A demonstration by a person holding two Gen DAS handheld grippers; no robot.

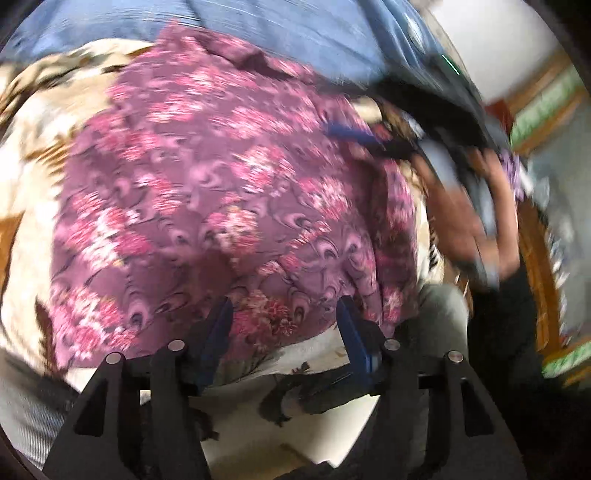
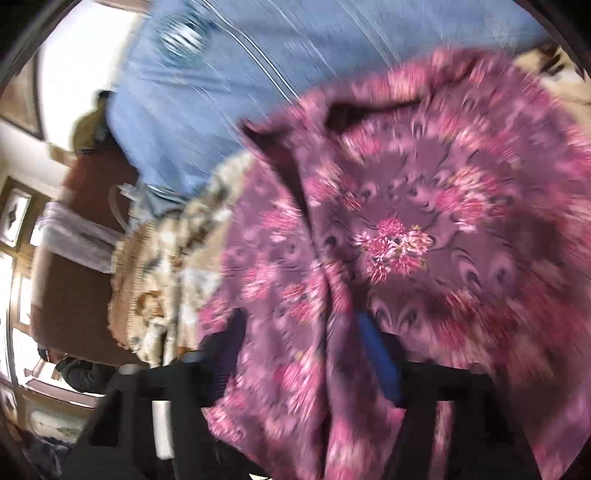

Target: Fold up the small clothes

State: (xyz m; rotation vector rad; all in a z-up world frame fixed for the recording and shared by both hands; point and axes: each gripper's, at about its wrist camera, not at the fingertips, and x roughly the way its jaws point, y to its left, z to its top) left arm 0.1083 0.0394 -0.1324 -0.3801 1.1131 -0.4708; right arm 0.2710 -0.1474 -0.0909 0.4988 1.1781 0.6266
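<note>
A purple garment with pink flowers (image 1: pixel 221 192) lies spread on a beige patterned blanket (image 1: pixel 40 125). My left gripper (image 1: pixel 284 314) is open, its blue fingers (image 1: pixel 218 332) apart at the garment's near edge, with cloth between them. My right gripper shows at the right of the left wrist view (image 1: pixel 354 134), held by a hand. In the right wrist view the garment (image 2: pixel 406 240) drapes over my right gripper (image 2: pixel 306 332); its blue fingers (image 2: pixel 376 350) stand apart with a fold of cloth between them. Both views are motion-blurred.
A blue cloth (image 1: pixel 277 26) lies beyond the garment and also shows in the right wrist view (image 2: pixel 229 85). The bed edge and brown furniture (image 2: pixel 74 229) are at the left there. A wooden door frame (image 1: pixel 535 251) is at the right.
</note>
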